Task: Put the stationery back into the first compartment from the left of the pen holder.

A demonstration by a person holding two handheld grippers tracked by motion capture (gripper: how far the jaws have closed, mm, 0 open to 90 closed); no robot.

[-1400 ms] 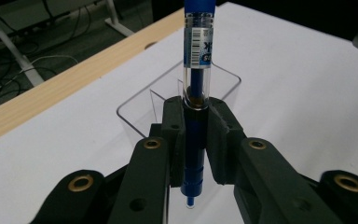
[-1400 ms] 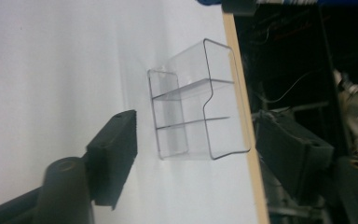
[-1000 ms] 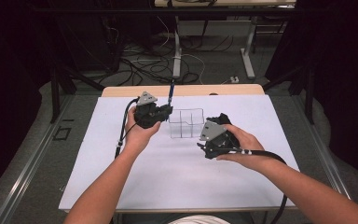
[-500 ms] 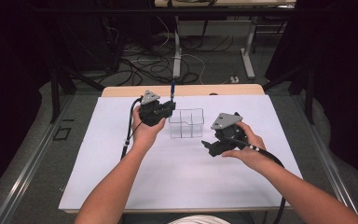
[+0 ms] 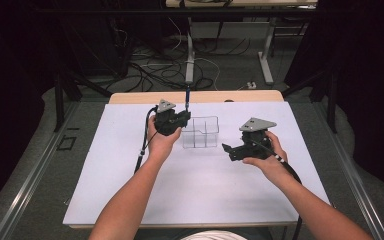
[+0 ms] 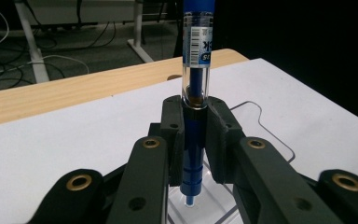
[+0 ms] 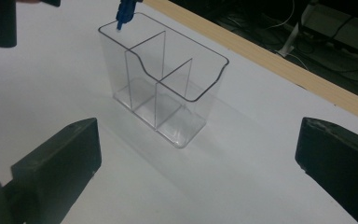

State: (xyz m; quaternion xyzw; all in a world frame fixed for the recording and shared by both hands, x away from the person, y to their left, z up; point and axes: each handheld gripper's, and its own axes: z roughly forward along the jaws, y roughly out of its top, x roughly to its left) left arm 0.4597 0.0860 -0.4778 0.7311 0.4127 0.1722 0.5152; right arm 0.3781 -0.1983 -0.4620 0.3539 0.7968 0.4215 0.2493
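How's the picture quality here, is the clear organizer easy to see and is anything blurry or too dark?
High view: dark surroundings, clear organizer faint against the white table. Left gripper view: pen sharp. Right gripper view: organizer edges crisp, near jaws soft.

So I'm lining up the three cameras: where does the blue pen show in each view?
High view: the blue pen stands upright above the left gripper, left of centre.
Left gripper view: centre, clamped between the jaws, tip down.
Right gripper view: just its tip, top left, at the rim.
Shared landmark: the clear organizer, its near-pen compartment.
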